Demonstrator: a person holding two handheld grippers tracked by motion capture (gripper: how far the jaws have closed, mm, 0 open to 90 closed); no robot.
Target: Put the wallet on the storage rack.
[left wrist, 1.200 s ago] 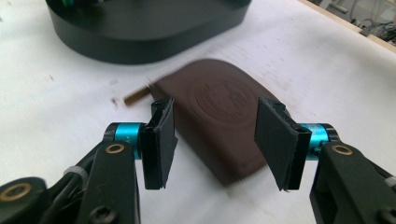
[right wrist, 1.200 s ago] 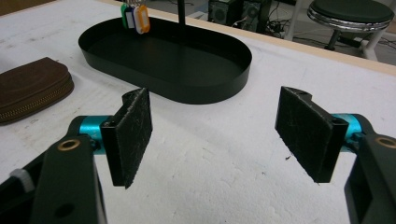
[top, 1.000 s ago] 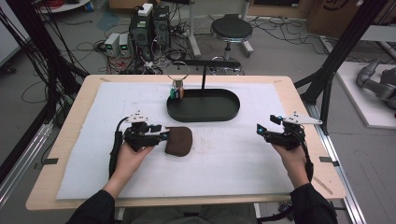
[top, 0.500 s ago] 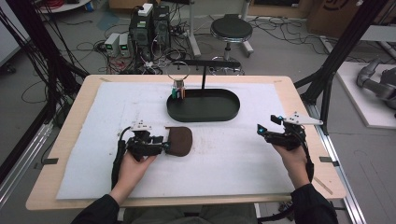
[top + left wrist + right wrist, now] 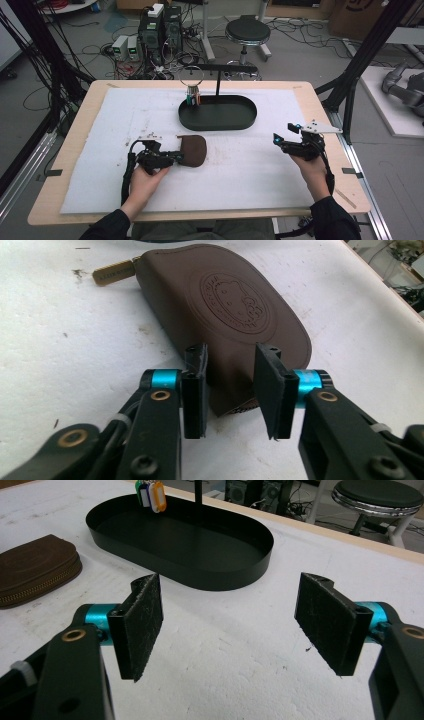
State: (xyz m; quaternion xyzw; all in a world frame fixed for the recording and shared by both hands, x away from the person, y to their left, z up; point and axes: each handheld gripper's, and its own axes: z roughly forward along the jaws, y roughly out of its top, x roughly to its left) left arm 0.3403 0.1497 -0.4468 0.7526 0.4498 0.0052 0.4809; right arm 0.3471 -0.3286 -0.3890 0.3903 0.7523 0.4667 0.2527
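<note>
The brown pouch (image 5: 192,150) lies flat on the desk (image 5: 100,150), just in front of the black tray (image 5: 218,114). The left hand-held gripper (image 5: 230,385) has just been closing its jaws around the pouch's near end; its pads don't look quite pressed on yet. The right hand-held gripper (image 5: 240,625) hovers wide and empty, well apart, probably waiting.

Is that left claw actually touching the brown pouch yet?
Cannot tell. In the left gripper view the left gripper, jaws just closing, straddles the brown pouch corner; pad contact is unclear.
</note>
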